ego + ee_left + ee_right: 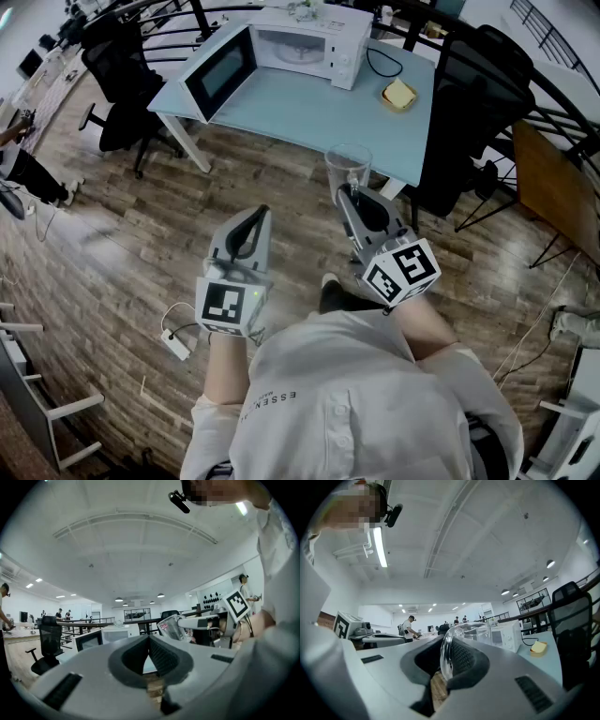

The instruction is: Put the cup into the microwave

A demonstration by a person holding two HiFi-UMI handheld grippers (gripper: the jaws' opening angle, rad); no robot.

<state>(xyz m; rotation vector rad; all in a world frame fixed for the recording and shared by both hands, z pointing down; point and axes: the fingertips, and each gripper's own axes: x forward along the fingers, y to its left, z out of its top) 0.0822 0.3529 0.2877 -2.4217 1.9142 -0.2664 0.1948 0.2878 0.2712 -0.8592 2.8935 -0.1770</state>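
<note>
The right claw (350, 195) is clamped on the wall of a clear plastic cup (349, 161), holding it in the air short of the counter. Beside it to the left, the left claw (251, 220) has its jaws together on nothing. Beyond both claws, a white microwave (314, 42) stands on the pale blue counter (309, 108) with its door open.

- Cup (349, 164): clear, colourless.
- Microwave (314, 42): white, with a dark door window.
- Table (281, 108): pale blue top, white legs.
- Block (399, 94) at the table's right edge: yellow.
- Floor (141, 234): brown wood planks.
- Left gripper (258, 214) and right gripper (347, 194): grey, with black pads; their cubes are white with black squares.
- Chair (122, 66): black.
- Shirt (356, 403): white.
</note>
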